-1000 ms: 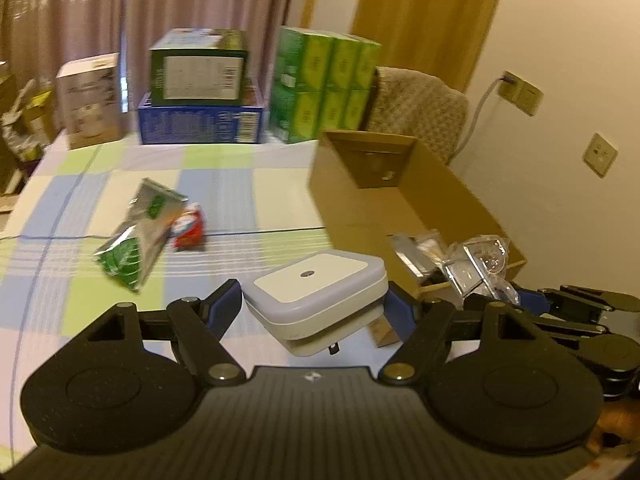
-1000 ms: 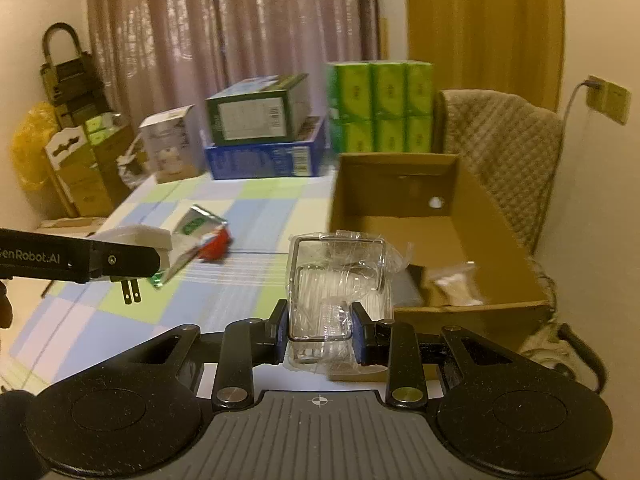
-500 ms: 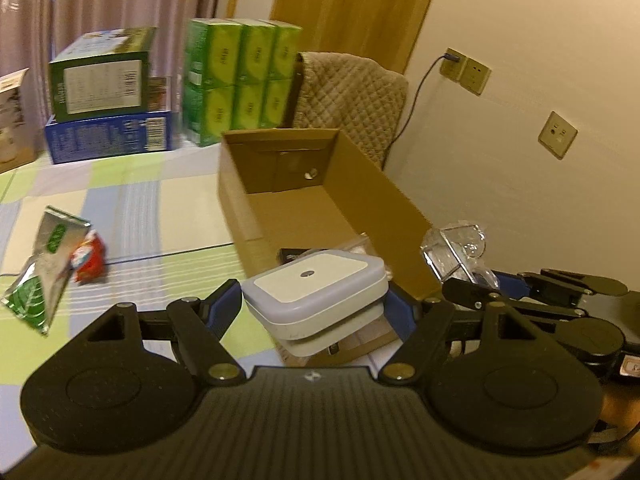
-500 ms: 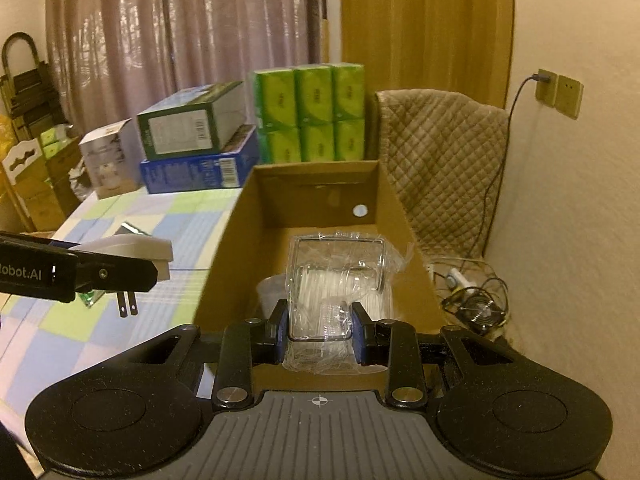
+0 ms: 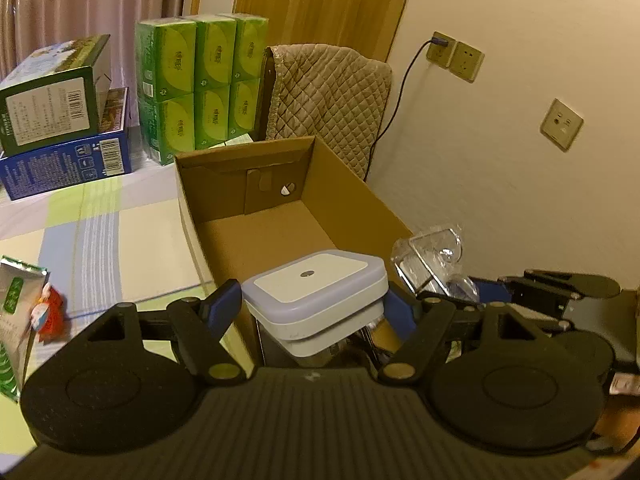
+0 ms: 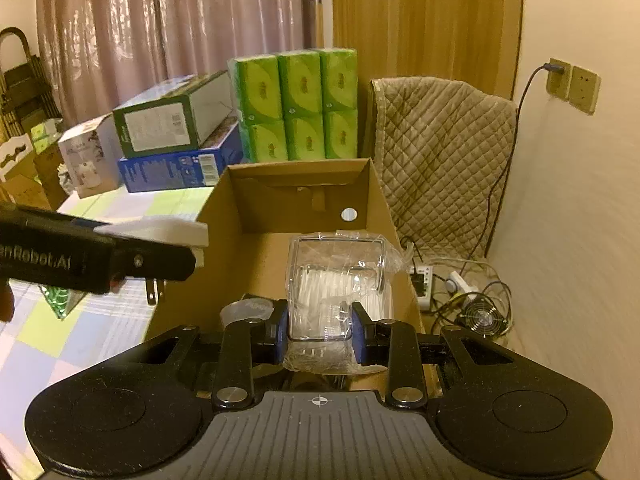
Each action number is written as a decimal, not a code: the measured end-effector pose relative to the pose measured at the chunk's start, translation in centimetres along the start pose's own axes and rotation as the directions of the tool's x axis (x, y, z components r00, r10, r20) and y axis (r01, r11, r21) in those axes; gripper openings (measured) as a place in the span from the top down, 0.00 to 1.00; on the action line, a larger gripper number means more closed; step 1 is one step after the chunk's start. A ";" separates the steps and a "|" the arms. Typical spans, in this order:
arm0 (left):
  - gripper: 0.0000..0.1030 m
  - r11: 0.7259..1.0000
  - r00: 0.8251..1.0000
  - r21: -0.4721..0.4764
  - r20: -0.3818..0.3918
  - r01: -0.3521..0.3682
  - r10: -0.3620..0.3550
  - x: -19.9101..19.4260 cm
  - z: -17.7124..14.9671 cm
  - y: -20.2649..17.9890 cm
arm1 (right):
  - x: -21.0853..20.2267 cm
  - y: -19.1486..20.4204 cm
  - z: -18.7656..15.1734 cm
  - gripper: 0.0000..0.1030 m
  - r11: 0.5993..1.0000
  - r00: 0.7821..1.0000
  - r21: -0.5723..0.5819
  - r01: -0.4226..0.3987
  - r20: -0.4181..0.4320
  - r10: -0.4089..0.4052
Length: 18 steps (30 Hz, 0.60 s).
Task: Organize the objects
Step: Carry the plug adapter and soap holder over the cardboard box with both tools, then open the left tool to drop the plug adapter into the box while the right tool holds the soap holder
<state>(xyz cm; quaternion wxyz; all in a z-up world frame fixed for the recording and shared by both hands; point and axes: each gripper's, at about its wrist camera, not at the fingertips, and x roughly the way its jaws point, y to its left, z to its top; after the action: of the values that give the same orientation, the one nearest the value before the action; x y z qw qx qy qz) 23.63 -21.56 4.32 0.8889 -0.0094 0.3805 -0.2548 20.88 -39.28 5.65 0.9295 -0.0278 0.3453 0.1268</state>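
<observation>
Writing: "enRobot.AI" reads in white on the left gripper's [image 6: 160, 258] black arm, its first letters cut off at the frame edge; print and barcodes on the far boxes are too small to read.
Left gripper: its [image 5: 314, 306] fingers [image 5: 222, 306] pinch one white plug-in light [image 5: 316, 290], two metal prongs showing under it in the right wrist view [image 6: 154, 236]; it is held above the near left part of the carton.
Right gripper: its [image 6: 319, 338] fingers [image 6: 280, 336] pinch one clear plastic pack [image 6: 336, 276] with a wire frame, held above the near end of the carton.
Carton: one open brown box [image 6: 372, 200] on the right of the worktop [image 5: 132, 232], with a round hole in its far wall; a clear lid and dark items lie at its near end, too hidden to count.
Green packs: six, stacked two high and three wide [image 6: 298, 106], far behind the carton.
Far boxes: one green box [image 6: 172, 122] on one blue box [image 6: 180, 170], one white box [image 6: 86, 156] to their left.
Loose on the worktop: one silver-green pouch [image 5: 16, 320] and one small red packet [image 5: 50, 314] touching it, at the left.
Wall: three socket plates at the right [image 5: 562, 124], one with a cable plugged in.
Chair: one, under a quilted cover [image 6: 440, 152], far right of the carton.
</observation>
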 end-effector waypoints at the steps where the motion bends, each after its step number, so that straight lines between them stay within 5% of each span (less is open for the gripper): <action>1: 0.29 1.000 1.000 -0.004 -0.002 0.001 -0.001 0.5 0.5 0.2 | 0.5 -0.2 0.2 0.73 1.000 1.000 0.001 -0.003 -0.005 0.003; 18: 0.29 0.999 0.998 -0.008 -0.047 -0.041 0.040 8.5 4.6 3.3 | 8.2 -2.1 2.8 0.73 1.000 0.996 0.001 -0.029 -0.086 0.029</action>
<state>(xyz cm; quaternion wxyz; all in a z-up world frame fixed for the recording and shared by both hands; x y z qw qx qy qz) 33.16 -23.44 1.24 0.8847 0.0004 0.4026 -0.2352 29.18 -39.15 2.33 0.9118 -0.0284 0.3854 0.1389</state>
